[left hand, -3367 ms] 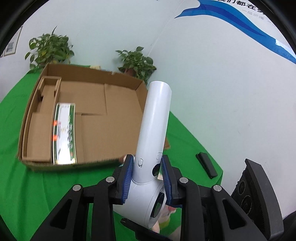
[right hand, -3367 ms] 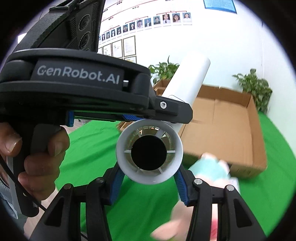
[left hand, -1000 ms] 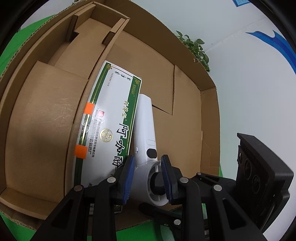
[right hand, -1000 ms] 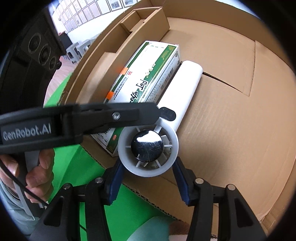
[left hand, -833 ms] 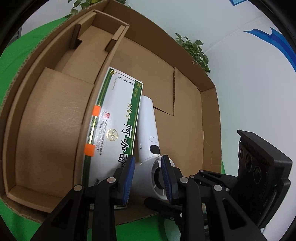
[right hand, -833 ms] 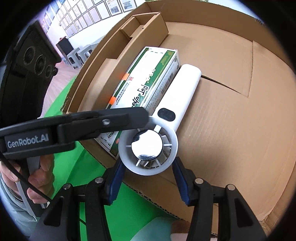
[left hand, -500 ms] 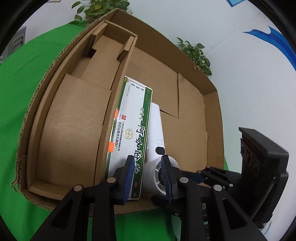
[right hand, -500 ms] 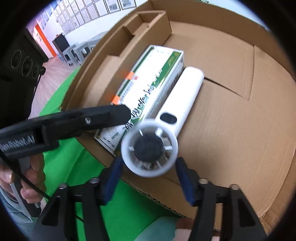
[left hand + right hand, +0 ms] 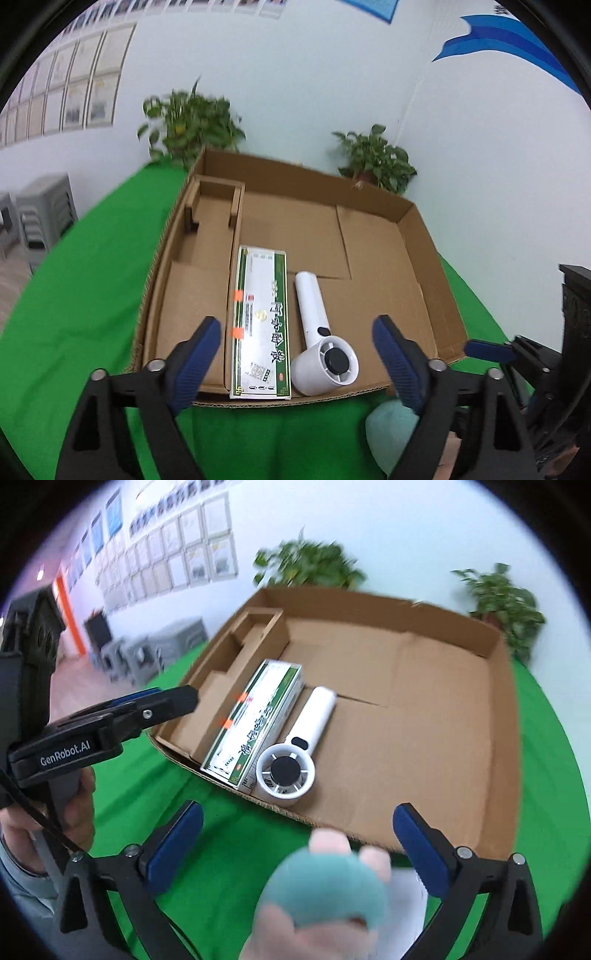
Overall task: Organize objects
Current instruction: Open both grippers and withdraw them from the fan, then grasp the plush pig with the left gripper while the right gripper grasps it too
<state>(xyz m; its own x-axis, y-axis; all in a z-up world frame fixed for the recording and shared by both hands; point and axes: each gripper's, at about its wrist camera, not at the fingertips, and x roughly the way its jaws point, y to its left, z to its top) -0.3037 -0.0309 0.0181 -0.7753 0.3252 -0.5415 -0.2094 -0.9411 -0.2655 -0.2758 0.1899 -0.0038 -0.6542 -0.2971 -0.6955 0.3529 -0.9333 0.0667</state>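
The left gripper (image 9: 295, 350) is wide open and holds nothing. It hangs over the front edge of the cardboard box (image 9: 417, 236), which sits on the green desk (image 9: 74, 314). In the box, near its front edge, a long green and white carton (image 9: 260, 317) lies flat. The white hair dryer (image 9: 317, 339) lies just beside it on the right, with its round end at the front edge. A blue and pink soft toy (image 9: 325, 893) sits on the desk in front of the box. The right gripper (image 9: 295, 843) is wide open above the toy.
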